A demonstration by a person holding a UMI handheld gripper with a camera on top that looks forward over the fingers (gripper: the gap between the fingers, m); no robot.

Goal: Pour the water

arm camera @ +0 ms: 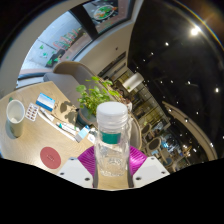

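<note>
Sweeping from the white cup (pixel 16 114) at nine o'clock on the desk (pixel 40 135) to the capped clear bottle (pixel 112 140) that the fingers (pixel 112 160) pinch at six, I judge tilting now risks slipping and missing that faraway cup.

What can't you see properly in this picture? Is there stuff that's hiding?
Gripper view only:
- Bottle: stands between the pink pads; its base is cut off at the bottom of the view, and whether the pads press it is unclear.
- Water level: the clear plastic is too small to read.
- Plant: its pot is hidden behind the bottle.
- Cup: its inside faces away, so what it holds is unknown.
- Items on the table: too small to name.
</note>
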